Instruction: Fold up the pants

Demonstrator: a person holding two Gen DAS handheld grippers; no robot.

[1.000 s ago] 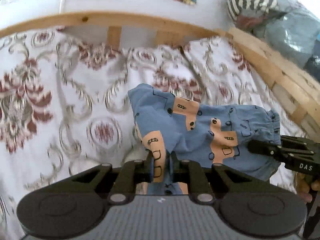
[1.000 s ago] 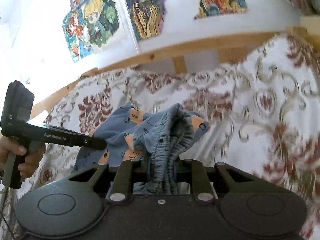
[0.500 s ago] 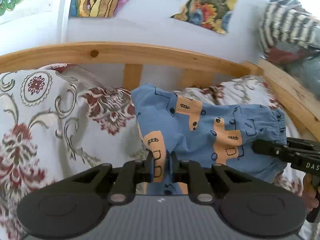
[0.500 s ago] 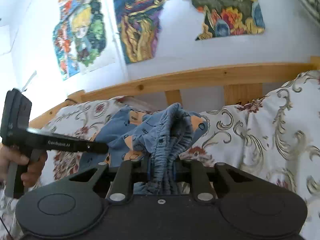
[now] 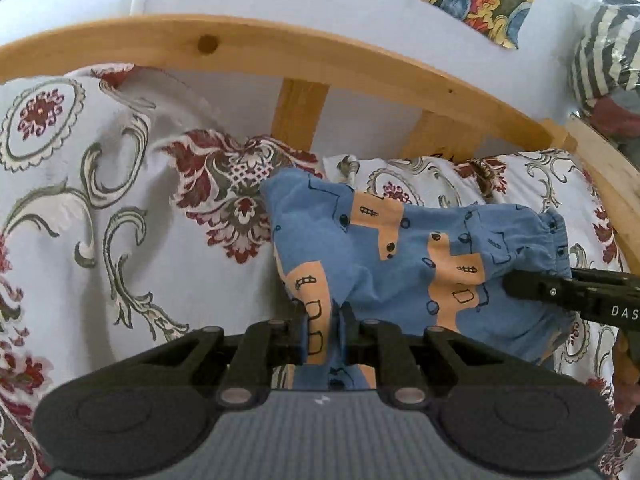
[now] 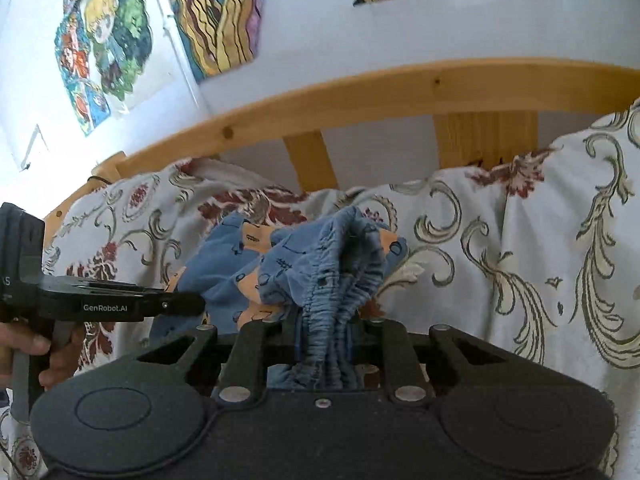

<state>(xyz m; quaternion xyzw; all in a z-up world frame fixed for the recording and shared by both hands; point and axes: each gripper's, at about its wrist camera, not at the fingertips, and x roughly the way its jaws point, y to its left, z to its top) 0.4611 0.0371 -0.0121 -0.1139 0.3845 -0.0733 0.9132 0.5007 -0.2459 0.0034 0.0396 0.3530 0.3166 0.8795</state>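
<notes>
Pants (image 5: pixel 408 256), blue with orange patches, hang above the floral bedspread (image 5: pixel 120 216), now carried nearer the wooden headboard (image 5: pixel 320 60); left gripper (image 5: pixel 323 320) pinches a hem, right gripper (image 6: pixel 323 332) clamps the waistband, so laying flat comes next.

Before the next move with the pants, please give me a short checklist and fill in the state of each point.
1. Left gripper pinches the pants: ok.
2. Right gripper clamps the elastic waistband: ok.
3. Pants spread flat between the grippers: not ok, bunched.
4. Bedspread smooth for laying down: not ok, wrinkled.
5. Clear of the wooden bed rail: ok.
6. Legs aligned: cannot tell.
</notes>
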